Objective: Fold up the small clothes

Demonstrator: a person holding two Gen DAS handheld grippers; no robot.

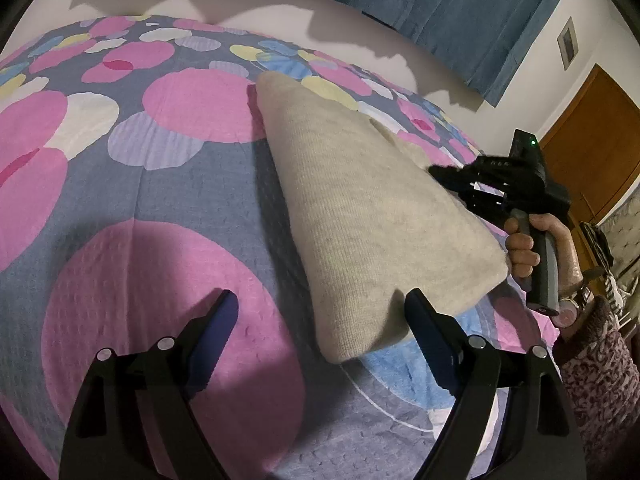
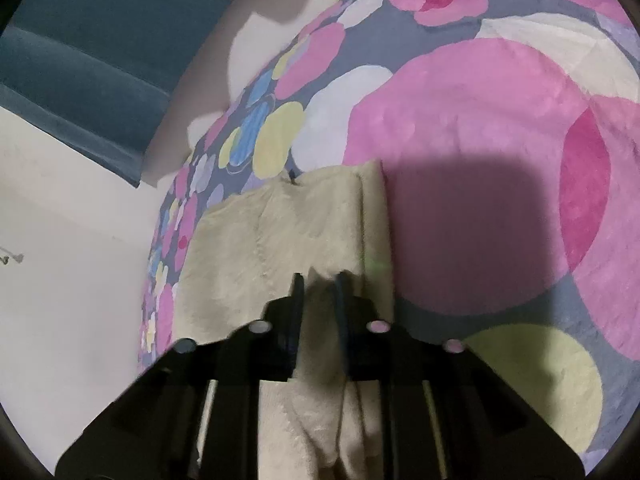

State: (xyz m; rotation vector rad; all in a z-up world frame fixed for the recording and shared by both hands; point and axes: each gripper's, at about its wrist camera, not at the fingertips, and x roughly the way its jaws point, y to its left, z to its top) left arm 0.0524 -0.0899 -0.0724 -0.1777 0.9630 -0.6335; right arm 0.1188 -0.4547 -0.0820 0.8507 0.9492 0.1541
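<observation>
A beige knitted garment (image 1: pixel 360 216) lies folded on the flowered bedspread (image 1: pixel 160 208), its right side lifted off the bed. My left gripper (image 1: pixel 320 312) is open, its fingers on either side of the garment's near corner, holding nothing. My right gripper (image 1: pixel 452 176) reaches in from the right and is shut on the garment's right edge. In the right wrist view the right gripper (image 2: pixel 320 280) has a bunch of the beige cloth (image 2: pixel 304 220) pinched between its fingers.
The bedspread (image 2: pixel 480 140) covers the whole bed. Blue curtains (image 1: pixel 460 4) and a white wall lie behind the bed. A wooden door (image 1: pixel 592 128) stands at the right. The person's patterned sleeve (image 1: pixel 596 368) is at the right edge.
</observation>
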